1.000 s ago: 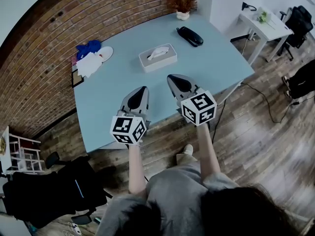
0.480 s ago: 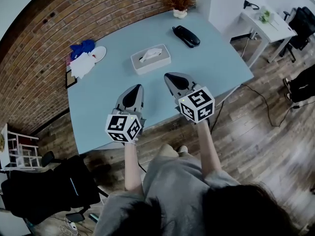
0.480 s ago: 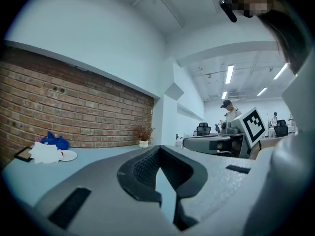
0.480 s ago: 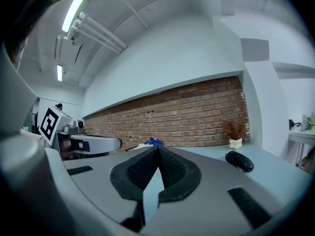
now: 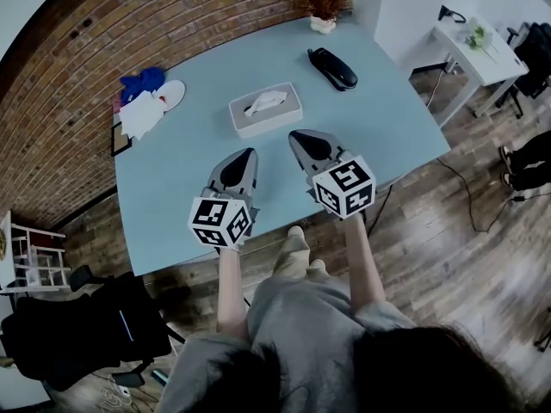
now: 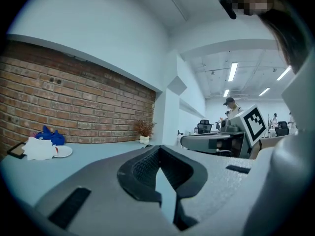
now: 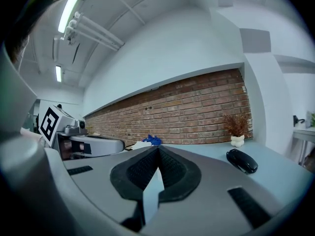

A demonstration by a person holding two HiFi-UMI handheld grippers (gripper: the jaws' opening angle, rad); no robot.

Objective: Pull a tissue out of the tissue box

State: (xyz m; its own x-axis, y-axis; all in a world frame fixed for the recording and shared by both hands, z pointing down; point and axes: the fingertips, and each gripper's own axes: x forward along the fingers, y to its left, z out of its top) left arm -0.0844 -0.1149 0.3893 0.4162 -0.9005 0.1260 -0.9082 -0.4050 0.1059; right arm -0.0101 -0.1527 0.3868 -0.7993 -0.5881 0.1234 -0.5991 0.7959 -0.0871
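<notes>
Your left gripper [image 5: 244, 155] and right gripper [image 5: 298, 135] hover side by side over the near part of the light blue table [image 5: 379, 123]. Each has its jaws pressed together at the tips, with nothing between them. Just beyond them sits the white tissue box [image 5: 266, 114], a tissue [image 5: 264, 101] poking from its slot. Farther back lie a black handset [image 5: 333, 68], crumpled white and blue cloths [image 5: 145, 103] at the left edge, and a small potted plant [image 5: 323, 5] by the brick wall [image 5: 103, 33].
</notes>
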